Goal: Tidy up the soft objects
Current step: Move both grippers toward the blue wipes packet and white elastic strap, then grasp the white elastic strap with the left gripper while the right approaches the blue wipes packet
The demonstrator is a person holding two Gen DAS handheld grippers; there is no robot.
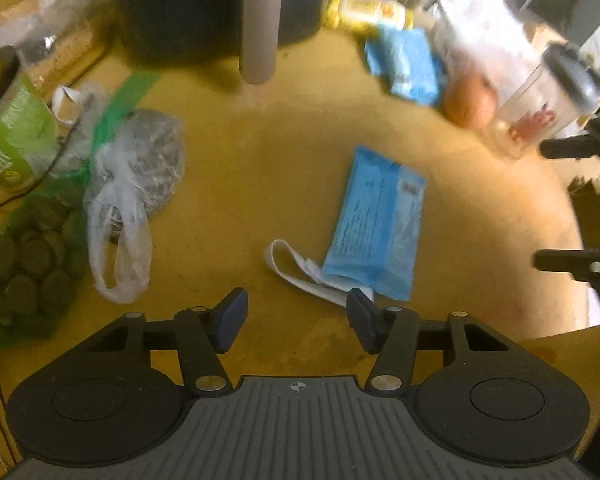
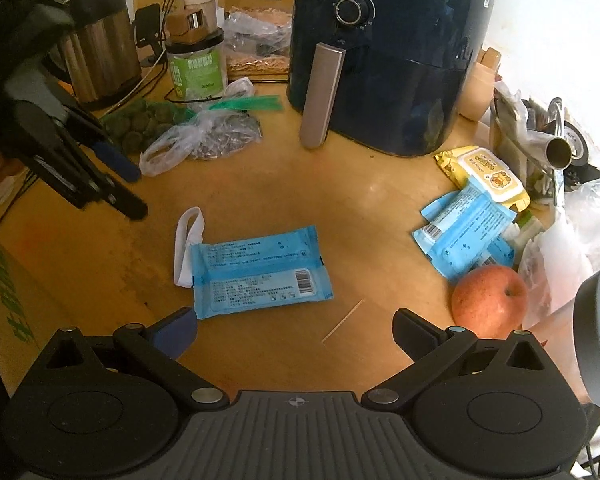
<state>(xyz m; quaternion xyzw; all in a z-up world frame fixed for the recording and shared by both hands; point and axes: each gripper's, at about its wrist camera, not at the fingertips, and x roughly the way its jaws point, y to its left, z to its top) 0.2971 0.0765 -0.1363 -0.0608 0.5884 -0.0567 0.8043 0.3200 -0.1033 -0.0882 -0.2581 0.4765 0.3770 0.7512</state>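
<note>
Fingers of left gripper (image 1: 296, 320) stand partly apart, nothing between them, above bare wooden table (image 1: 260, 168). Right gripper (image 2: 296, 330) gapes wide, empty. Blue wipes pack (image 2: 260, 270) lies flat mid-table beside white strap (image 2: 186, 246).

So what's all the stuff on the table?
wipes pack: 1, blue, table middle
white band: 1, beside that pack
wipes pile: several, blue, right side
yellow pack: 1, behind the pile
apple: 1, red, right
air fryer: 1, dark blue, back
kettle: 1, steel, back left
jar: 1, green label
clear bag: 1, left
green bag: 1, left
toothpick: 1, near
left claw: open, empty
right claw: open, empty
</note>
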